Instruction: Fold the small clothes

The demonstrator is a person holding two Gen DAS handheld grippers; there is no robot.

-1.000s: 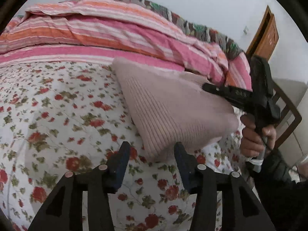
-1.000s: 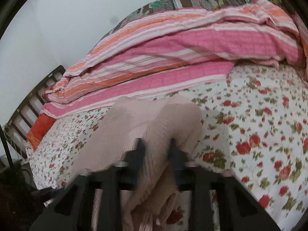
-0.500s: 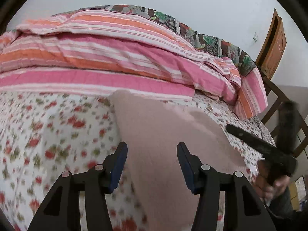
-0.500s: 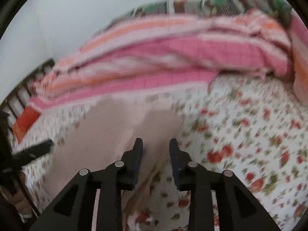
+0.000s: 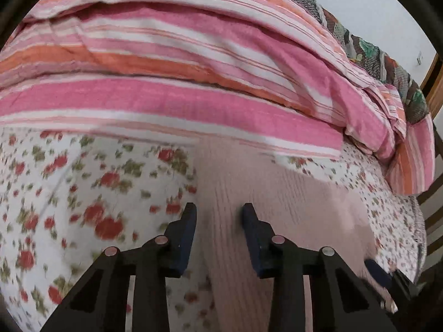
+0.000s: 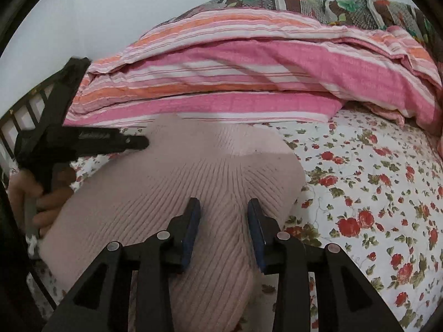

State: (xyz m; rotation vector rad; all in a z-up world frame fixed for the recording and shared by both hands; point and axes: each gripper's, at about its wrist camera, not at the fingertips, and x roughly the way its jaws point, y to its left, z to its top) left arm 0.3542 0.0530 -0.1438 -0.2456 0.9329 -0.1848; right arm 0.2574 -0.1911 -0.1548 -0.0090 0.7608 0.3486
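Fingers of the right gripper point(image 6: 223, 221) stand moderately apart over the near part of the pink ribbed knit garment point(image 6: 193, 182), with cloth showing between them but nothing pinched. The left gripper point(image 5: 219, 228), seen from its own camera, is spread about as wide above the same garment's left edge, likewise gripping nothing; in the right wrist view its body point(image 6: 83, 141) hangs beside the garment's far left corner, held by the person's hand point(image 6: 41, 202). The garment lies on the floral bedsheet point(image 6: 373, 193), its far edge touching the folded striped quilt point(image 6: 235, 83). Judging by the ribbing and the rounded, puffed way it sits, the garment is light, soft and stretchy, not slippery and not fragile; it should sag and drape when lifted, so a hold on a corner or on a doubled edge seems better than a pinch in the middle, which would only bunch it. To the right of the garment the bedsheet is open and gives room for laying a fold over. Beyond the garment the quilt blocks travel, and to its left the dark slatted bed frame point(image 6: 16, 121) stands near, so sweeping that way looks cramped.
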